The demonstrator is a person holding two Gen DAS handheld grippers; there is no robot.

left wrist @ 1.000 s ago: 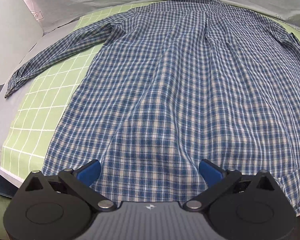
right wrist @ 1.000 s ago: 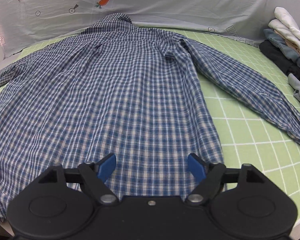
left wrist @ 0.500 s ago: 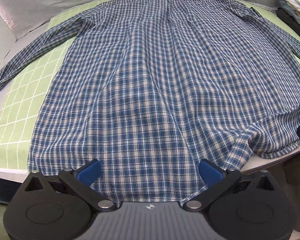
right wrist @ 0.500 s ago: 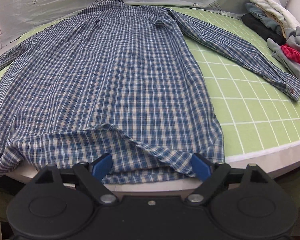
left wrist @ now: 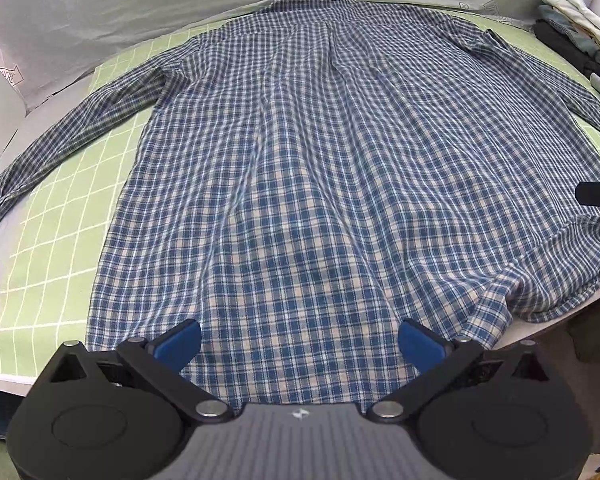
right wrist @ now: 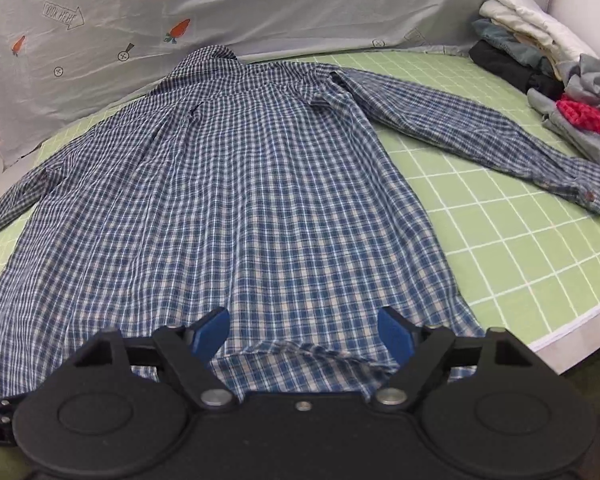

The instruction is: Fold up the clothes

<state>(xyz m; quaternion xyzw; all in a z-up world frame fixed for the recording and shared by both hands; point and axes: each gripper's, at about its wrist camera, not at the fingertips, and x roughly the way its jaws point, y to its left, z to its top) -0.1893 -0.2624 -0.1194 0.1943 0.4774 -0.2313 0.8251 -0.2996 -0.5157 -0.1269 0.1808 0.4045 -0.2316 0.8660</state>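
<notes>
Shirt (left wrist: pixel 320 152) runs lengthwise away from me, hem between both tongs: left tongs (left wrist: pixel 300 342) spread, right tongs (right wrist: pixel 302 330) closing, nothing pinched.

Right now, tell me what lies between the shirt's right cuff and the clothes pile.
Nothing: in the right wrist view the cuff reaches the grey garment at the clothes pile.

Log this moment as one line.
stage: shirt spread flat on green mat | left gripper: open, over hem | right gripper: closing, hem between fingers, not pinched | folds: none yet
</notes>
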